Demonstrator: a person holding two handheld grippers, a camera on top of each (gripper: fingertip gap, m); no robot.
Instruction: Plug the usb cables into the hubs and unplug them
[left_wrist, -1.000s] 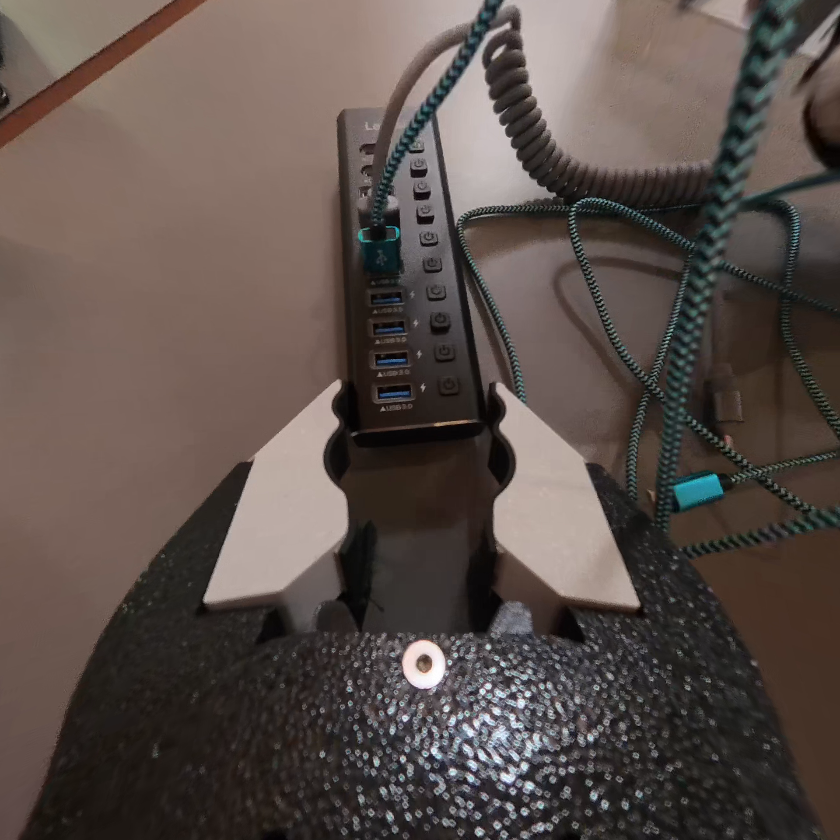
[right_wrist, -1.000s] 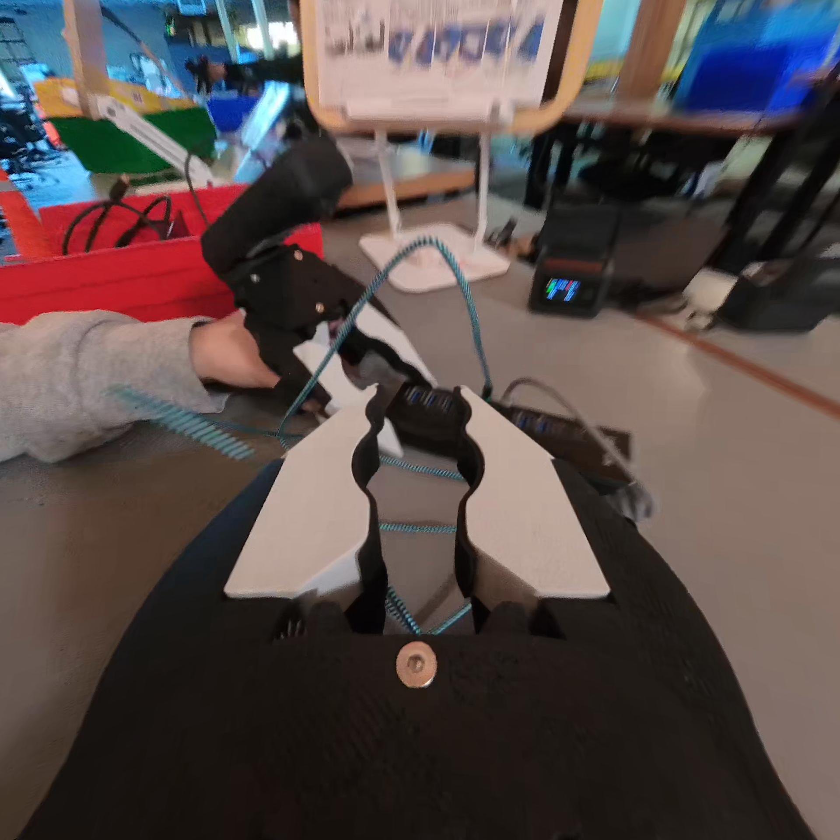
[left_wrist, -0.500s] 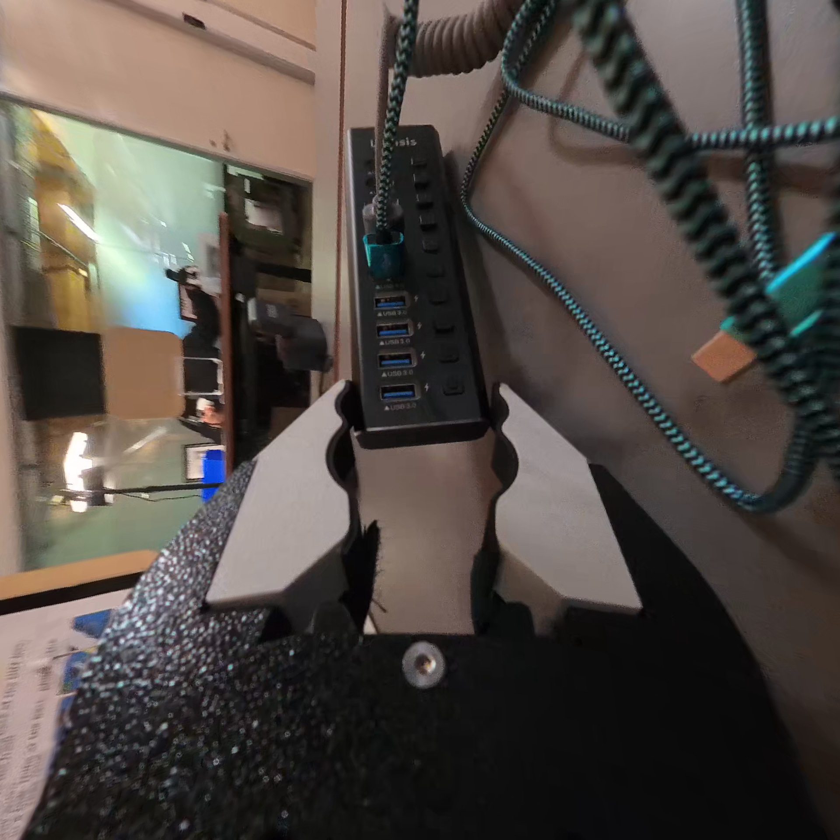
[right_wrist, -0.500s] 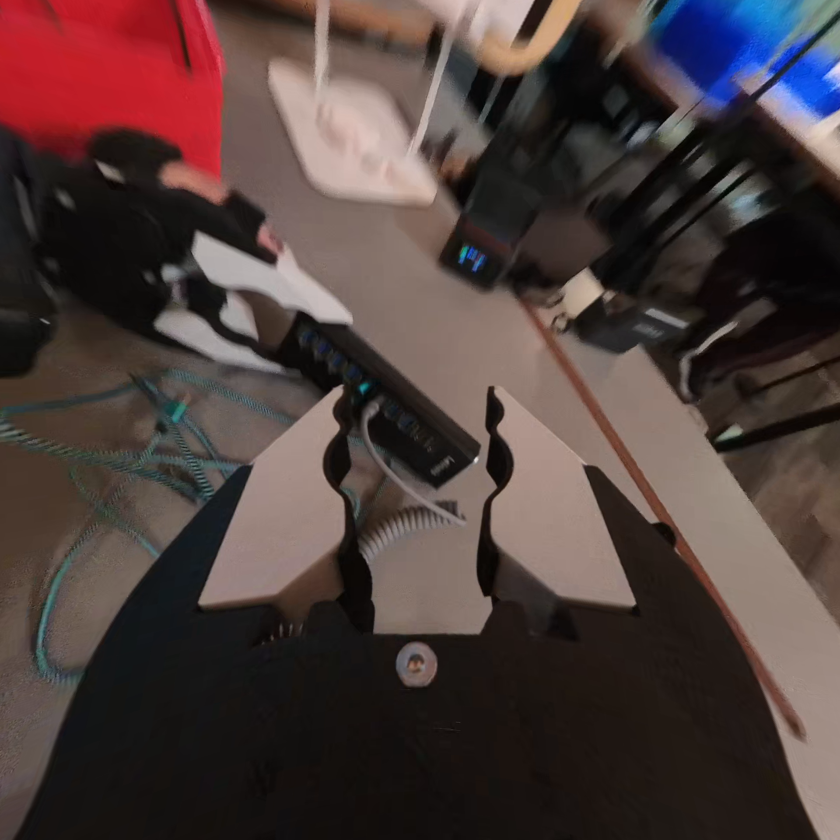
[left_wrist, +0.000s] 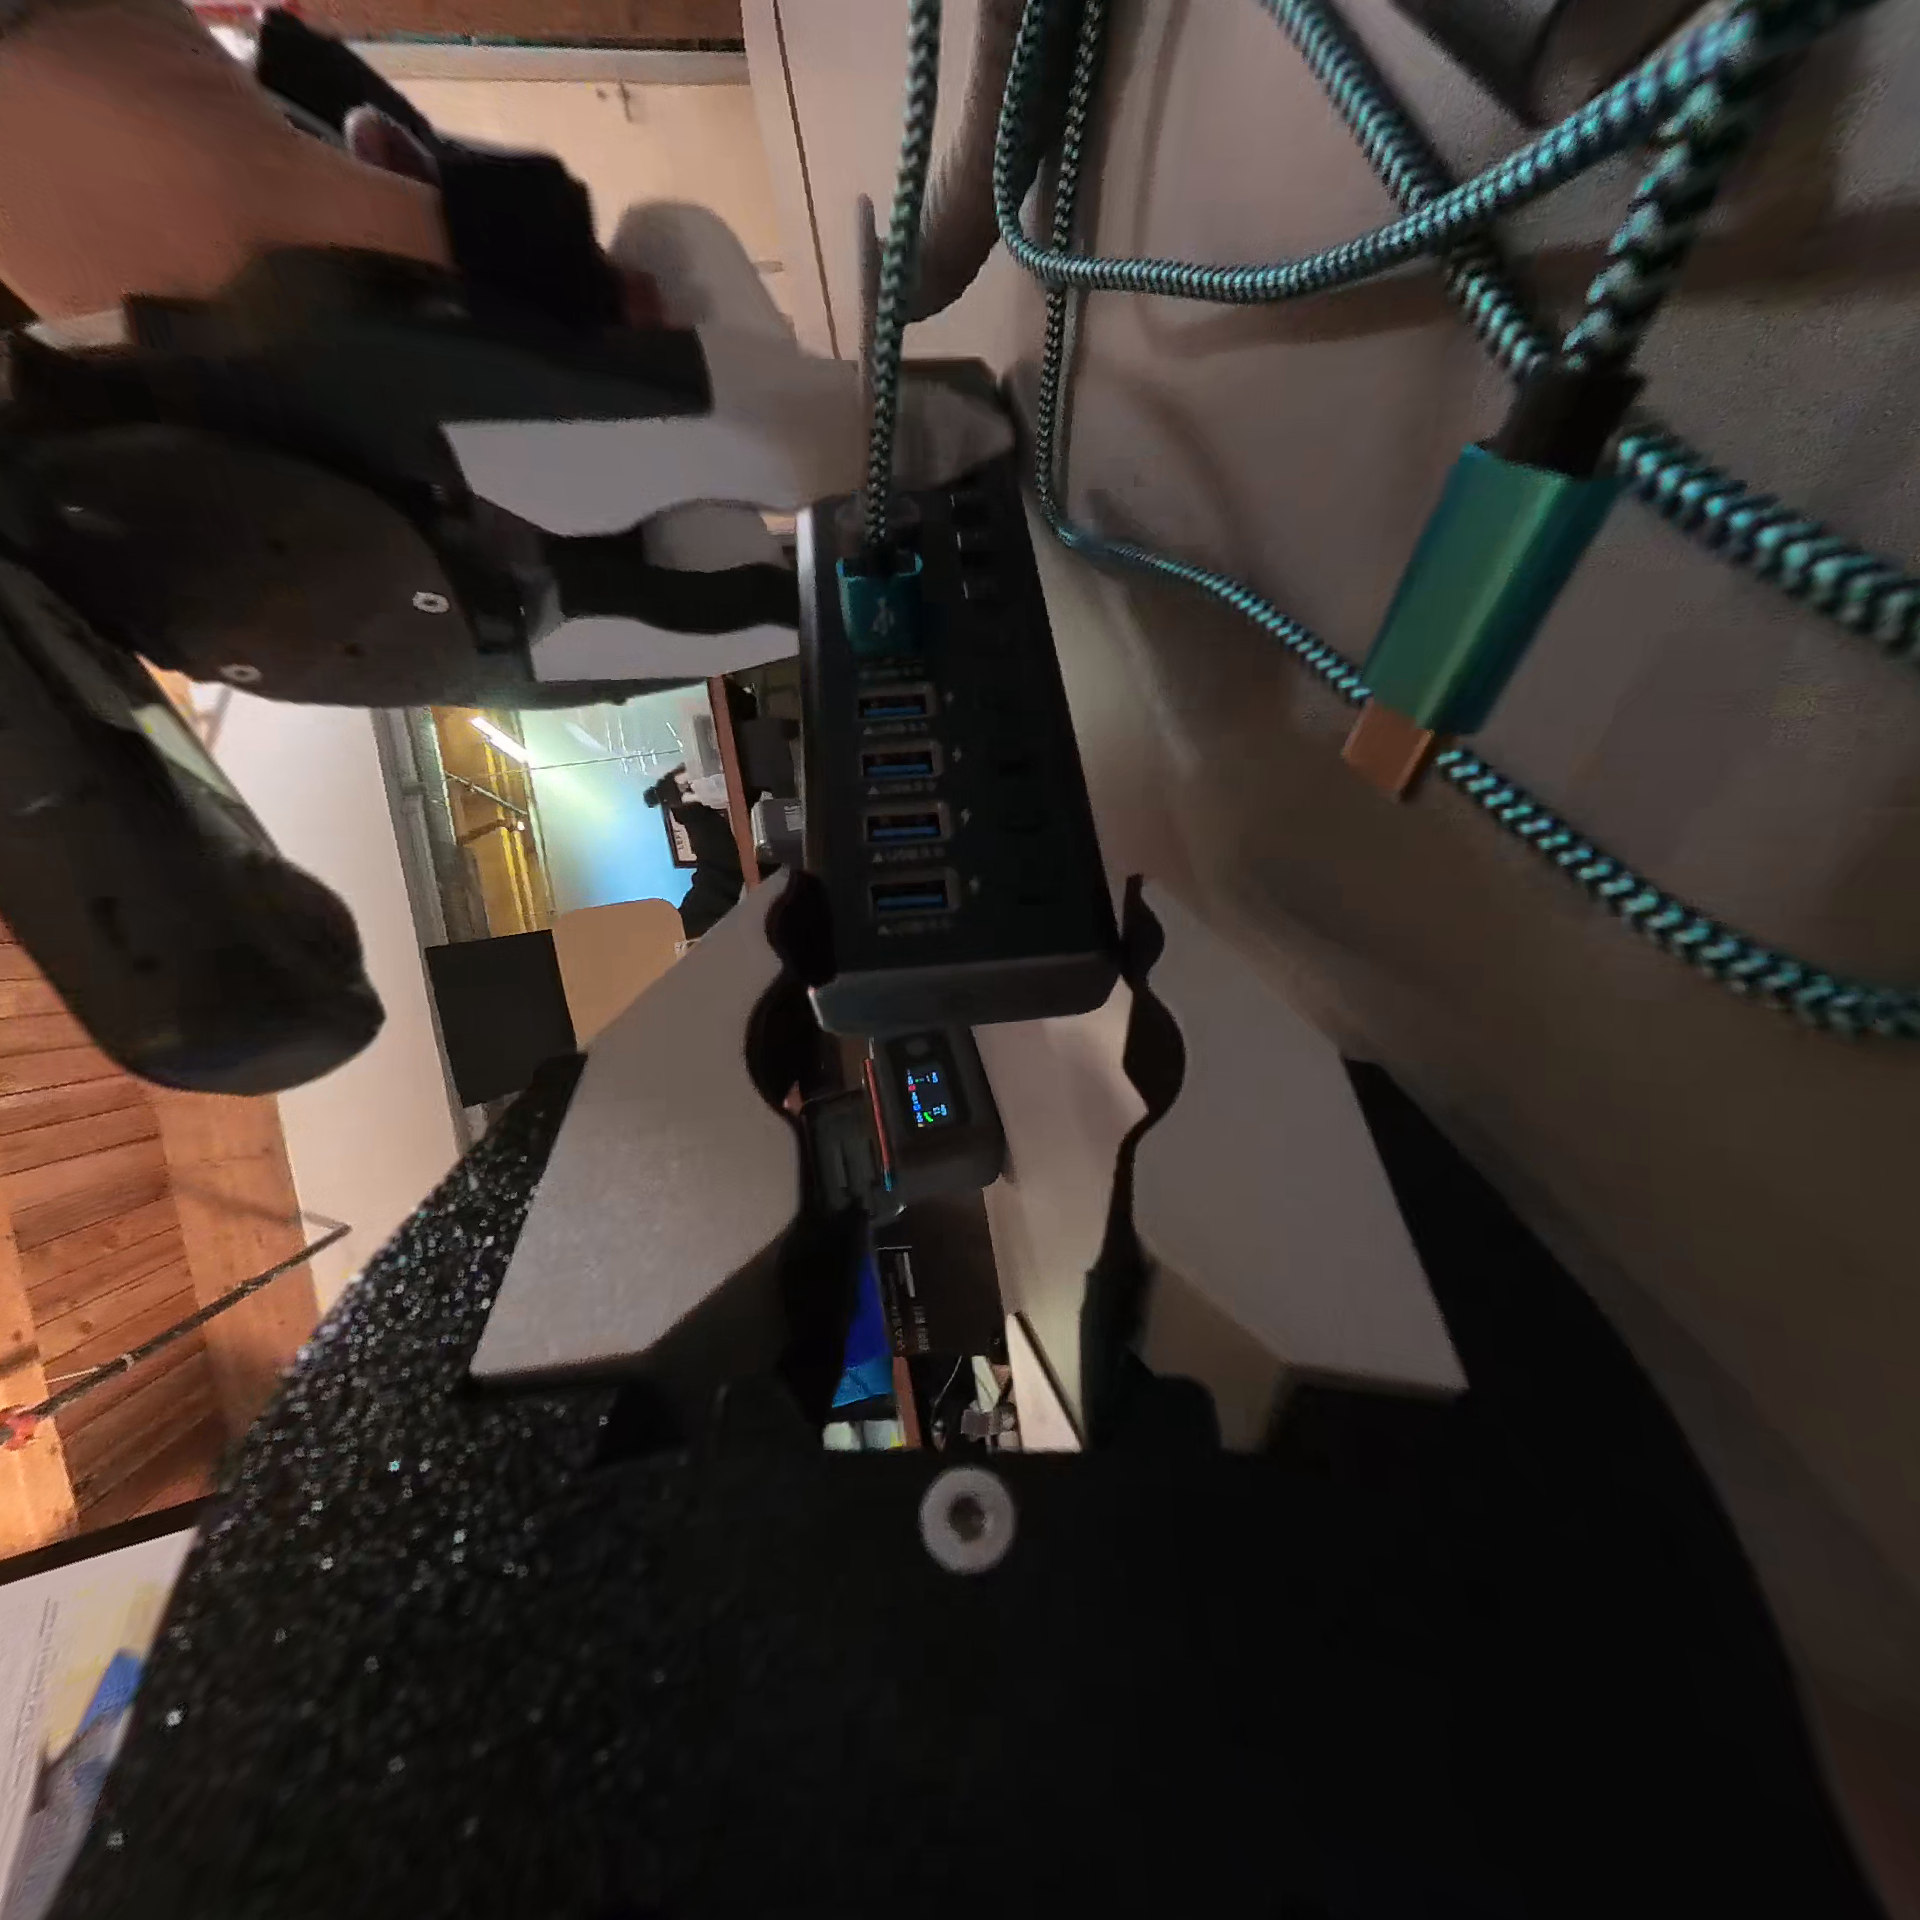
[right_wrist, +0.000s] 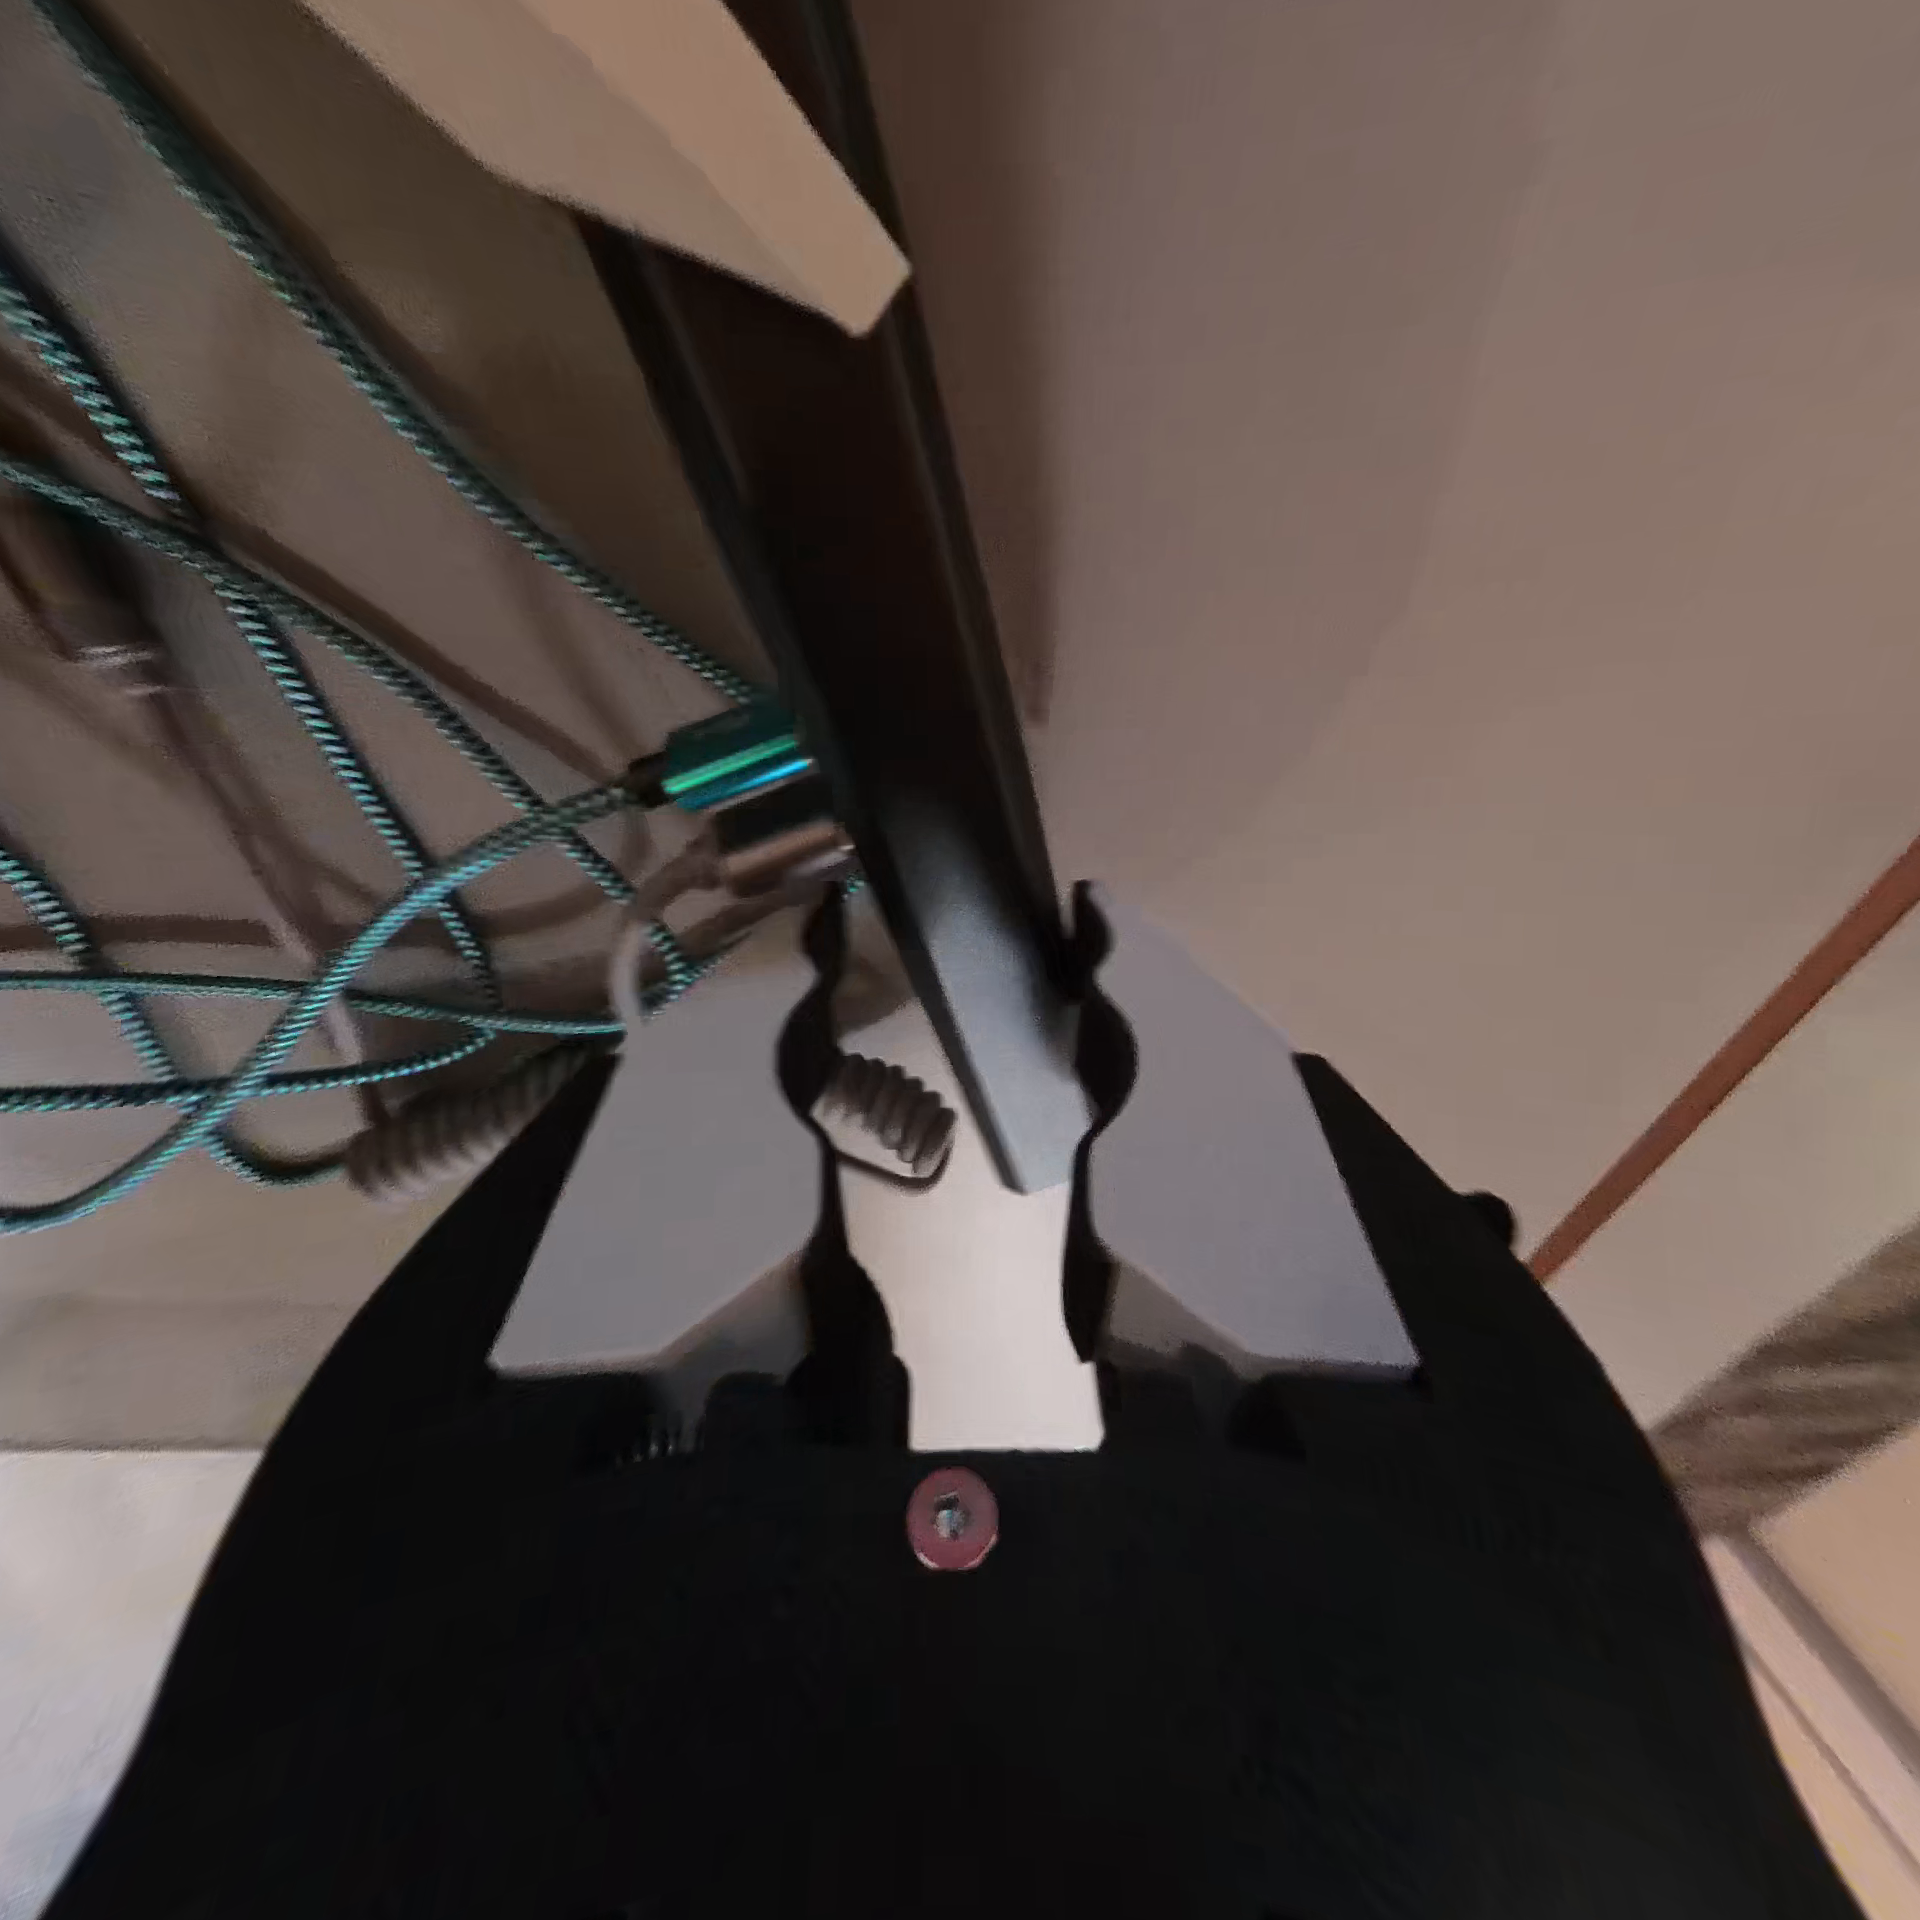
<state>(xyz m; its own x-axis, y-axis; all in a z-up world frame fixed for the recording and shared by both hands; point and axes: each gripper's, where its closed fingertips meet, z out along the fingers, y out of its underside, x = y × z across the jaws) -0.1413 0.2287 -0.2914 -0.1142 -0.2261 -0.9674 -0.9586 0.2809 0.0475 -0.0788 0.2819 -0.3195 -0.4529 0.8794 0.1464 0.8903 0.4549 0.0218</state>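
Left wrist view shows the left gripper (left_wrist: 961, 935) clamped on the near end of the black hub (left_wrist: 940, 790), one finger pressed to each long side. The hub is tipped up on edge off the beige table (left_wrist: 1299, 727), its port face turned toward the camera. A teal plug (left_wrist: 879, 601) sits in one port partway along the row, its braided teal cable (left_wrist: 896, 260) running up and away. Four blue ports (left_wrist: 902, 800) below it stand empty. A second teal plug (left_wrist: 1475, 603) with a bare metal tip hangs loose to the right among more braided loops. From the left comes the right gripper (left_wrist: 790, 530), held in a person's hand (left_wrist: 156, 156), its white fingers (left_wrist: 644, 478) reaching to the far part of the hub near the seated plug.

Right wrist view is blurred. The right gripper (right_wrist: 951, 914) has its jaws parted about as wide as the hub (right_wrist: 935, 831), which runs between them edge-on; I cannot tell whether they press on it. A grey coiled cable (right_wrist: 883, 1117) lies just behind the fingers, and the seated teal plug (right_wrist: 743, 764) juts from the hub's left face, with a grey plug (right_wrist: 779, 857) seated just below it. The left gripper's pale finger (right_wrist: 675, 156) shows at the top.
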